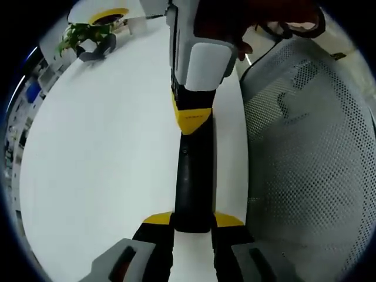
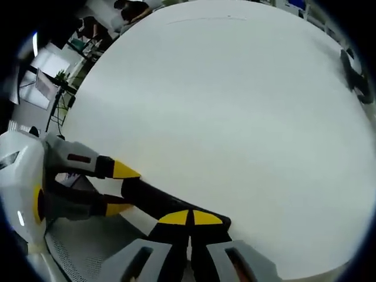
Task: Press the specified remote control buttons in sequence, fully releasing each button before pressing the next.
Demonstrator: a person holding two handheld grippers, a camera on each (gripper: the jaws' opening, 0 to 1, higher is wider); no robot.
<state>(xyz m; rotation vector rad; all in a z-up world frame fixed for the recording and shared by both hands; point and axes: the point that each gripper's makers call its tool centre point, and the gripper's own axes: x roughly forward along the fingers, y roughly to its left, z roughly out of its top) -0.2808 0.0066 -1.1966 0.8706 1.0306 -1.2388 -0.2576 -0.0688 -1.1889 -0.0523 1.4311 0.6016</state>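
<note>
A long black remote control (image 1: 194, 176) lies lengthwise over the white table (image 1: 106, 147). My left gripper (image 1: 192, 220) is shut on its near end, one yellow tip on each side. From the top of the left gripper view comes my right gripper (image 1: 191, 117), jaws shut together, yellow tips down on the remote's top face. In the right gripper view, the right gripper (image 2: 191, 218) rests its closed tips on the remote (image 2: 154, 202), and the left gripper (image 2: 121, 189) clamps the remote's far end from the left. The buttons are too dark to make out.
A white mesh chair back (image 1: 305, 147) stands close beside the table edge. A potted green plant (image 1: 79, 35) and a yellow-rimmed object (image 1: 110, 16) sit at the far end. A dark object (image 2: 355, 76) lies near the table's (image 2: 235, 106) right edge.
</note>
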